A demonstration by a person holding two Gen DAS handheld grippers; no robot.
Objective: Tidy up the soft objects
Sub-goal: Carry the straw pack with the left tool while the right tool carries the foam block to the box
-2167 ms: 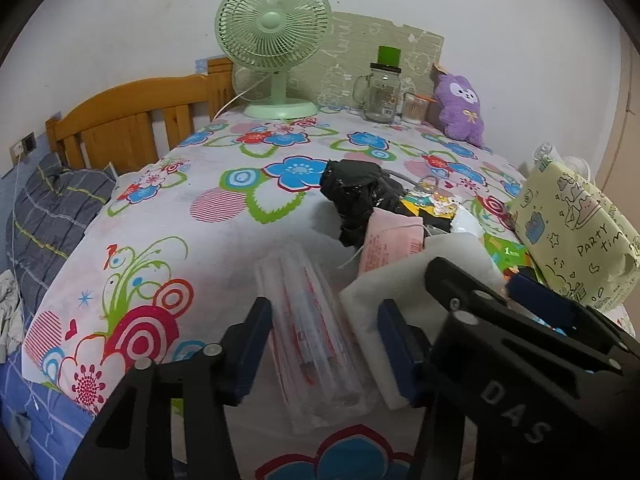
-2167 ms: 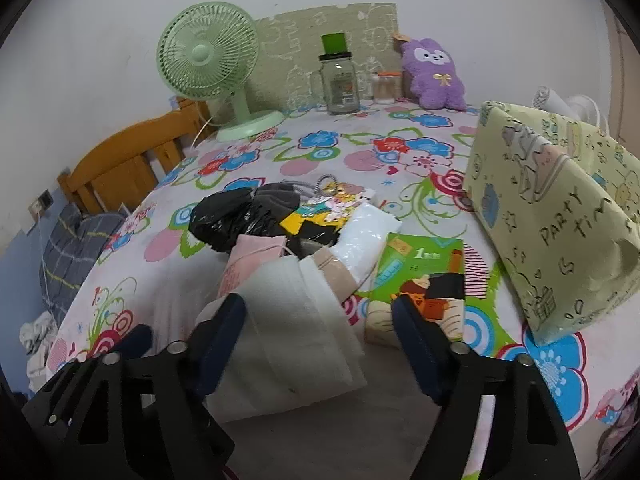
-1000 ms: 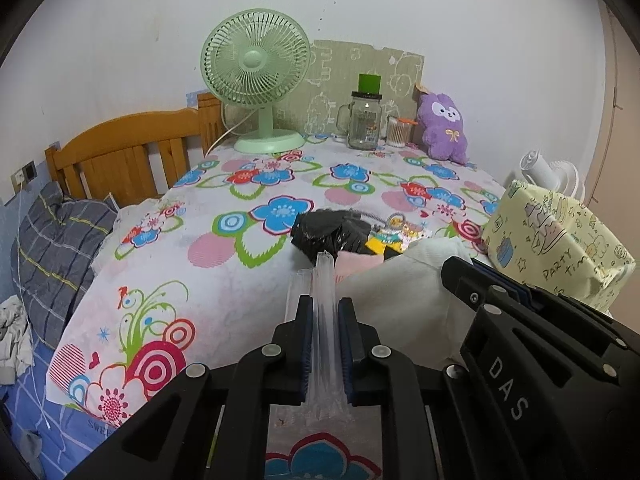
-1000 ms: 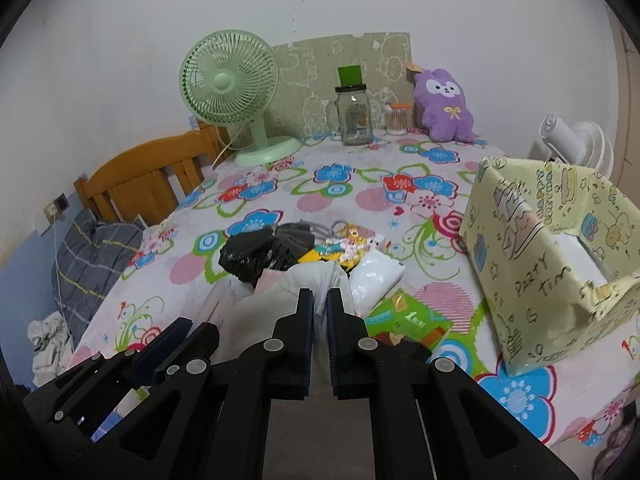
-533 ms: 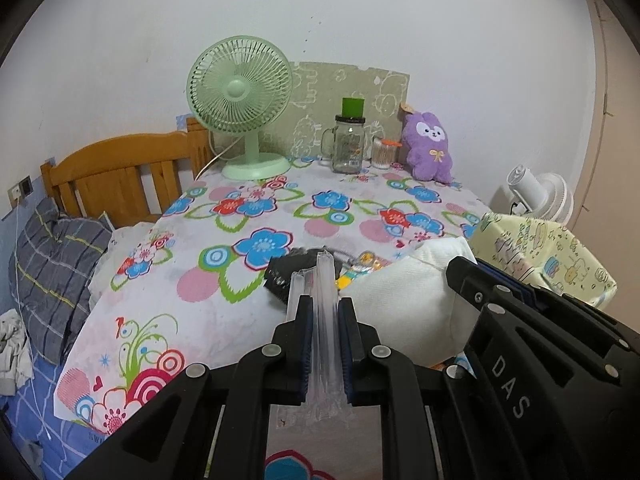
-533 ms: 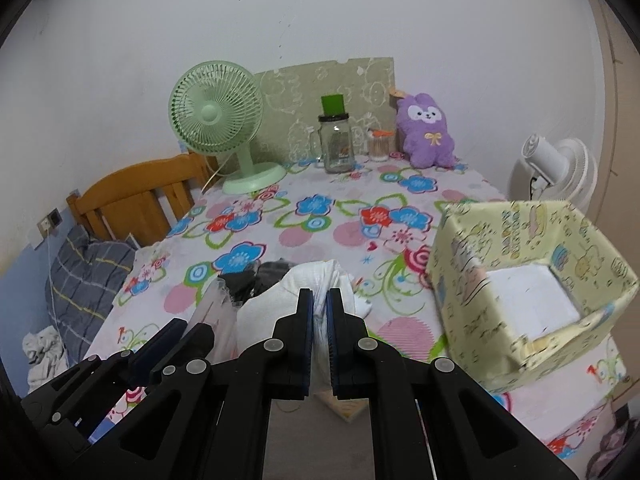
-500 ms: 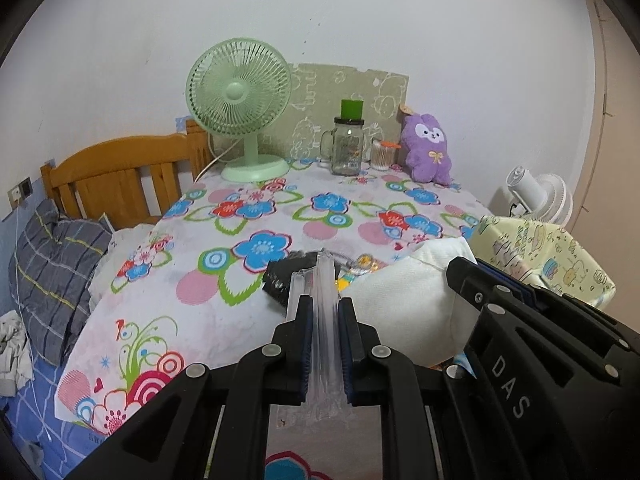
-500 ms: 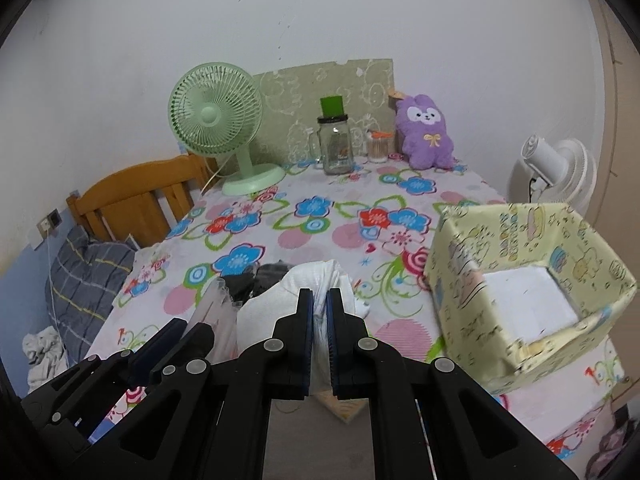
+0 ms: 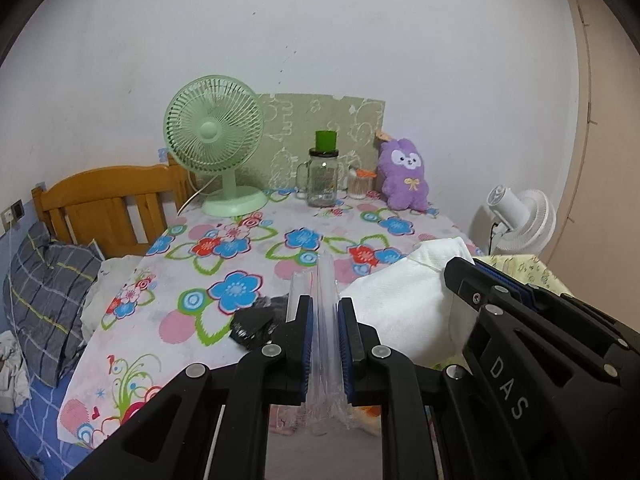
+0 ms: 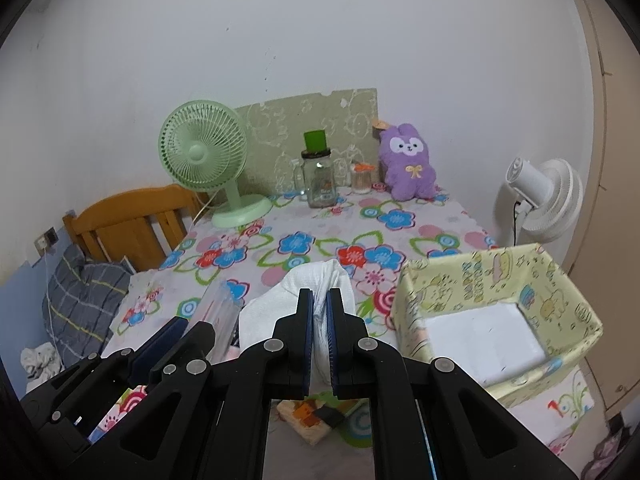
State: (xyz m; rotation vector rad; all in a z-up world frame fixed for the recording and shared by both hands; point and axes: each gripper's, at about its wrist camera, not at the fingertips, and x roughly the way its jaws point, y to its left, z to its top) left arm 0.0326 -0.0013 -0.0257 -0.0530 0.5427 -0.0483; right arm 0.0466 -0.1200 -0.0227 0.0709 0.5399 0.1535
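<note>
Clear plastic bag (image 9: 323, 320) clamped in our left gripper (image 9: 323, 344), lifted off the table (image 9: 168, 320); right gripper (image 9: 500, 292) with the white cloth (image 9: 400, 304) at 3 o'clock. Right view: our right gripper (image 10: 317, 332) is clenched on that cloth (image 10: 280, 304); yellow box (image 10: 560, 280) at 3 o'clock, bag (image 10: 222, 312) at 9.

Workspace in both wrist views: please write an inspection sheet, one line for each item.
Surface: table under a flowered cloth.
Job's things: white cloth and clear bag, both lifted; box open, white bottom bare.
Clutter: black bag, green fan, jar, purple plush.
Grippers: left gripper shut on clear bag; right gripper shut on white cloth.
Cables: fan cord, off the table's edge.
Surroundings: wooden bed frame, white fan, wall.
</note>
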